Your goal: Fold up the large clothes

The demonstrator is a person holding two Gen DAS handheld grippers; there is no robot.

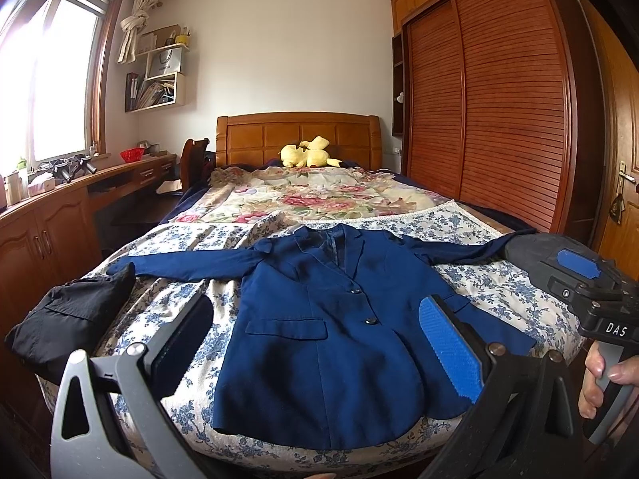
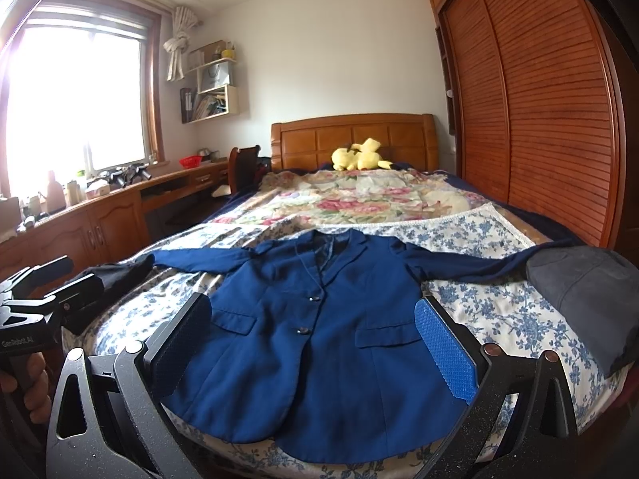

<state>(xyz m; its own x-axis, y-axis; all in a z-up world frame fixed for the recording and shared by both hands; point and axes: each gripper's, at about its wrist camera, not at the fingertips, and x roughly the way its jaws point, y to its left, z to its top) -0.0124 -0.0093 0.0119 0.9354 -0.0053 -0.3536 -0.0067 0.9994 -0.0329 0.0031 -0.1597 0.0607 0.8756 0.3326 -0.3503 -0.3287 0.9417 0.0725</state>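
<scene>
A dark blue blazer [image 1: 331, 331] [image 2: 319, 339] lies face up and buttoned on the floral sheet at the foot of the bed [image 1: 499, 291], both sleeves spread out sideways. My left gripper [image 1: 315, 339] hovers open above its lower left part, nothing between the fingers. My right gripper [image 2: 313, 343] hovers open above the lower front of the jacket, also empty. In the left wrist view the right gripper's body [image 1: 591, 291] shows at the right, held by a hand. In the right wrist view the left gripper's body [image 2: 36, 307] appears at the left edge.
A black garment [image 1: 68, 319] lies at the bed's left corner and a dark grey one [image 2: 587, 299] at the right corner. Yellow plush toys [image 1: 307, 153] sit by the wooden headboard. A wooden desk [image 1: 72, 207] runs along the left, a slatted wardrobe [image 1: 499, 99] along the right.
</scene>
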